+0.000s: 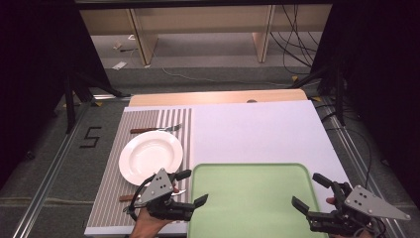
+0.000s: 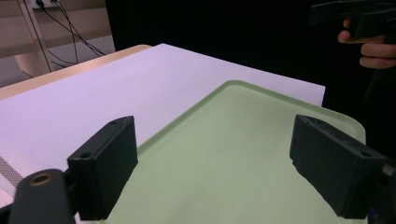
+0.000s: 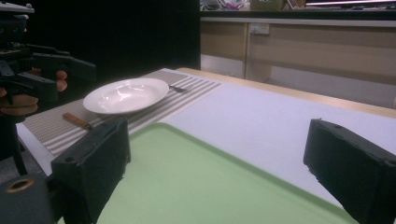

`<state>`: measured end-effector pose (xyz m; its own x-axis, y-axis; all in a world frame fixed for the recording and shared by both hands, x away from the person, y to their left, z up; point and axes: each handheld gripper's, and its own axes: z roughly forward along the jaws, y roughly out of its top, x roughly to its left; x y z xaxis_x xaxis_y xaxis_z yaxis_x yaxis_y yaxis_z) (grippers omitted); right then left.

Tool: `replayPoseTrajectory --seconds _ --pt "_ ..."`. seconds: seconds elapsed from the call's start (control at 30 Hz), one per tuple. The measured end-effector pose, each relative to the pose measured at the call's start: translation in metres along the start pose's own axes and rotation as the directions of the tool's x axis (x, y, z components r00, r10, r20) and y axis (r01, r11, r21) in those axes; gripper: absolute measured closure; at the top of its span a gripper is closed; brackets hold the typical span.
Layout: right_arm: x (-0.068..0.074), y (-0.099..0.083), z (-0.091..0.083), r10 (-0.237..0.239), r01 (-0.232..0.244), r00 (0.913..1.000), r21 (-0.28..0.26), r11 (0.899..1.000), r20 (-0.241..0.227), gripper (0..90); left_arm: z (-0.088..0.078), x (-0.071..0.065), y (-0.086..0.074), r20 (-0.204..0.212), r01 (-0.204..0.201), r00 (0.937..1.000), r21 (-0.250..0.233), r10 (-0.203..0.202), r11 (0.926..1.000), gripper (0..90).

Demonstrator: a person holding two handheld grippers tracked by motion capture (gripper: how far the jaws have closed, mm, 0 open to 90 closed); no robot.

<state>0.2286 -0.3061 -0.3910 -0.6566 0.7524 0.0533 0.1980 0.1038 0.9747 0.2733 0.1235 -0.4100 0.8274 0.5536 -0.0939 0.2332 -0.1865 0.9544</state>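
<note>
Tray (image 1: pixel 252 198) is the thing both grippers stand nearest to: in the high view this green, empty tray lies at the near edge of the worktop (image 1: pixel 257 129), on the white sheet, just beside a striped placemat (image 1: pixel 106 198). The left gripper (image 1: pixel 194 187) hovers over the tray's left edge with its jaws spread wide, and the right gripper (image 1: pixel 309 191) hovers at the right edge, also wide and holding nothing. On the placemat a white plate (image 1: pixel 151 156) sits between a fork (image 1: pixel 156 129) behind it and a knife (image 1: pixel 130 197) in front of it. In the left gripper view the jaws frame the bare tray surface (image 2: pixel 224 158), and nothing is between them. In the right gripper view the jaws also stand apart above the tray (image 3: pixel 187 186), with the plate (image 3: pixel 126 94) and knife (image 3: pixel 77 121) farther off. I judge that the work is only at its start: no grasp is made, and nothing is loaded on the tray yet.
</note>
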Motion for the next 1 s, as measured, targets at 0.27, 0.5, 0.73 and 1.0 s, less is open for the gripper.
replayPoseTrajectory --seconds 0.27,0.5,0.73,1.0 --pt "0.0004 -0.0001 0.0002 -0.002 0.002 1.0 0.002 1.0 -0.003 8.3 0.0016 -0.0004 -0.0007 0.006 0.002 1.0 0.023 -0.002 0.9997 14.7" --pt "0.0005 -0.0001 0.0003 -0.001 0.001 1.0 0.002 1.0 -0.004 8.3 0.0024 -0.0009 -0.0008 0.011 0.005 0.9999 0.03 -0.005 0.9995 14.7" --pt "0.0006 -0.0001 0.0004 -0.003 0.003 1.0 0.003 1.0 -0.005 8.3 0.0026 -0.001 -0.0005 0.012 0.001 0.9999 0.034 -0.002 0.9994 14.7" --pt "0.0011 -0.0002 0.0005 -0.006 0.006 0.9999 0.008 1.0 -0.01 8.3 0.0029 -0.0009 0.0016 0.01 -0.012 0.9999 0.056 0.011 0.9984 14.2"
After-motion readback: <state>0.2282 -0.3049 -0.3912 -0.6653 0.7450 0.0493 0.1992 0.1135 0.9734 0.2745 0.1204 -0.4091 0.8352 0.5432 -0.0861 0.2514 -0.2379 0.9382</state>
